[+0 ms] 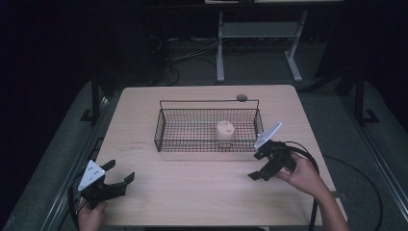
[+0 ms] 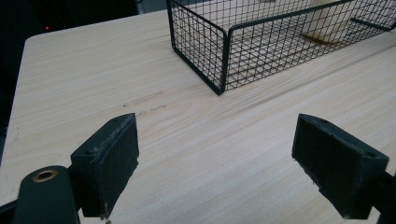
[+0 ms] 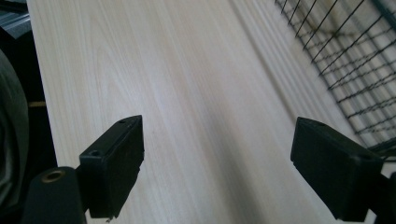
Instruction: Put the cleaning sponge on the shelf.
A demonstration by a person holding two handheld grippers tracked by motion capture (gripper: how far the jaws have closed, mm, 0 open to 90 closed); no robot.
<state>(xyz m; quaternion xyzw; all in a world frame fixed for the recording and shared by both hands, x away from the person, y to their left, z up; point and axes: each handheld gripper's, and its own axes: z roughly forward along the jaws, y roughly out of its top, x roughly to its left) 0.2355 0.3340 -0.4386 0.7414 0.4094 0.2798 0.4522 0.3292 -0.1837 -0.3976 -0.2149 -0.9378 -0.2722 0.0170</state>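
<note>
A black wire basket (image 1: 163, 126) stands in the middle of the light wooden table (image 1: 192, 187). Inside it, toward its right end, sits a pale cream, cup-like object (image 1: 224, 130). My left gripper (image 1: 120, 171) rests at the table's front left, open, with nothing between its jaws. In the left gripper view the open left gripper (image 2: 217, 128) faces the basket's near corner (image 2: 223, 60), with the cream object (image 2: 327, 23) behind the mesh. My right gripper (image 1: 256, 166) is just in front of the basket's right end, open and empty. In the right gripper view the right gripper (image 3: 217, 128) looks along bare wood, the basket's mesh (image 3: 355, 70) to its right.
A small dark round disc (image 1: 241, 97) lies at the table's far edge behind the basket. Beyond the table stands a white desk frame (image 1: 220, 53), with cables on the floor. Bare tabletop stretches between the two grippers.
</note>
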